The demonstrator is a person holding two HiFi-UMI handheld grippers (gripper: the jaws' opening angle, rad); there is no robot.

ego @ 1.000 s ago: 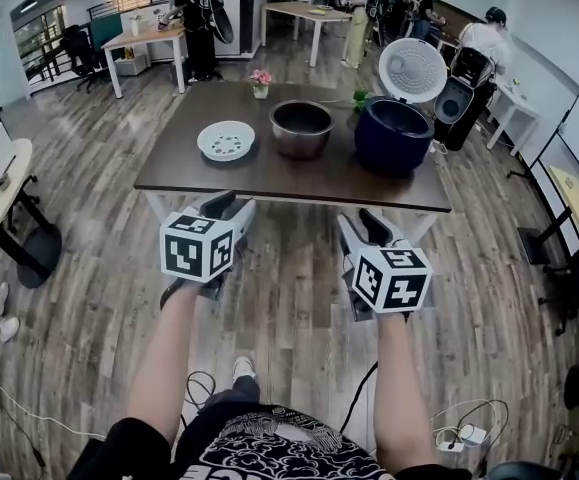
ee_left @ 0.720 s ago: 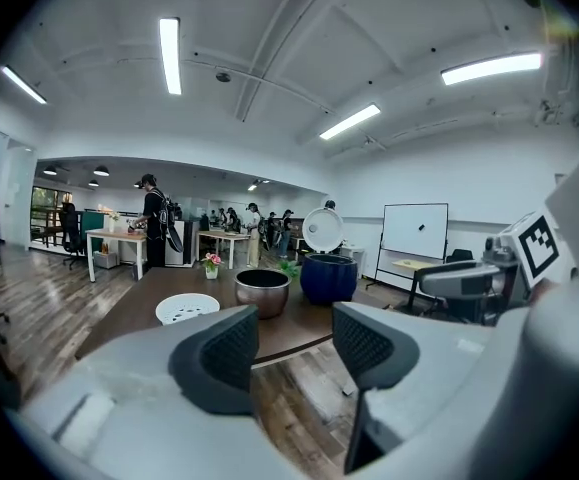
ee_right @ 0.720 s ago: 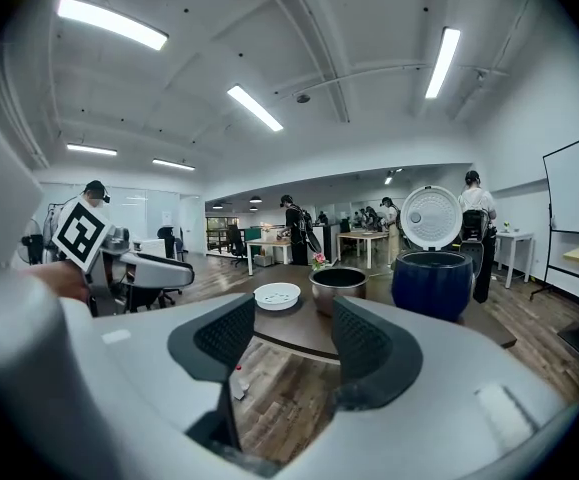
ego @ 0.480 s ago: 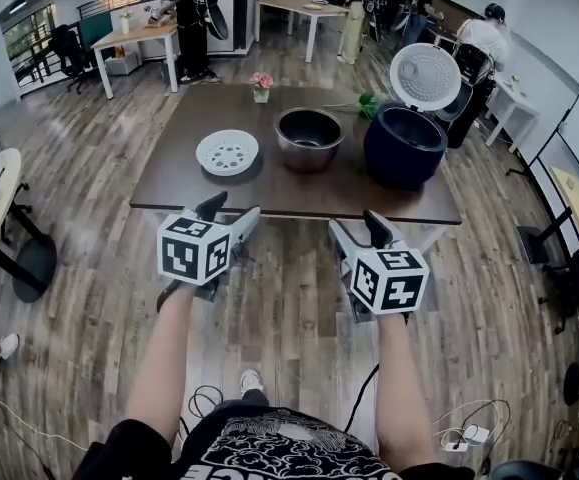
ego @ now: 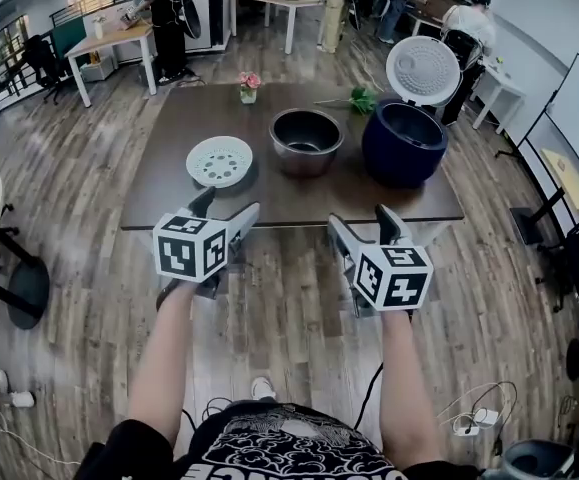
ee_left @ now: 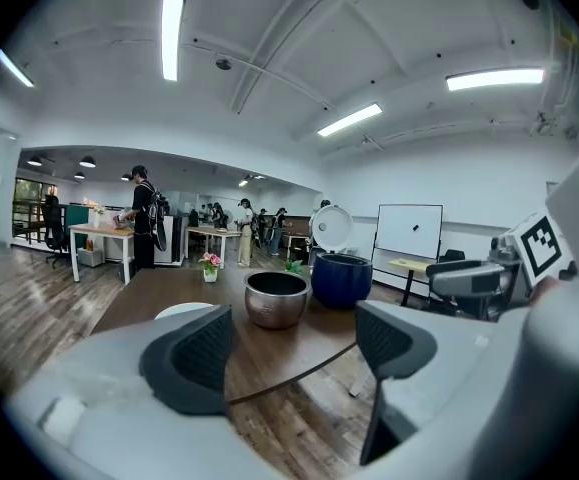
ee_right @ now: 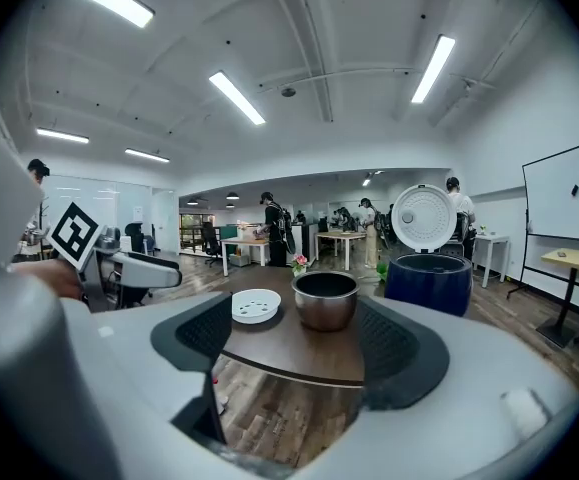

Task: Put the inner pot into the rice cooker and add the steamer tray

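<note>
On a dark brown table (ego: pixel 209 203) stand a white perforated steamer tray (ego: pixel 219 160) at the left, a metal inner pot (ego: pixel 306 140) in the middle and a dark blue rice cooker (ego: pixel 402 142) with its white lid (ego: pixel 422 69) raised at the right. My left gripper (ego: pixel 224 213) and right gripper (ego: pixel 362 226) hover side by side just short of the table's near edge. Both have just been opening their jaws and hold nothing. The pot (ee_left: pixel 276 298) and the cooker (ee_left: pixel 341 279) show between the left jaws, far off. The tray (ee_right: pixel 255 305) and pot (ee_right: pixel 325 299) show between the right jaws.
A small vase of pink flowers (ego: pixel 248 87) and a green sprig (ego: pixel 360 99) sit at the table's far edge. Other desks (ego: pixel 112 41), several people and a whiteboard (ego: pixel 577 118) stand beyond. Cables (ego: pixel 469 423) lie on the wood floor near my feet.
Both grippers have moved forward toward the table, and their jaws stand wider apart than before. The table and its objects appear closer in the head view.
</note>
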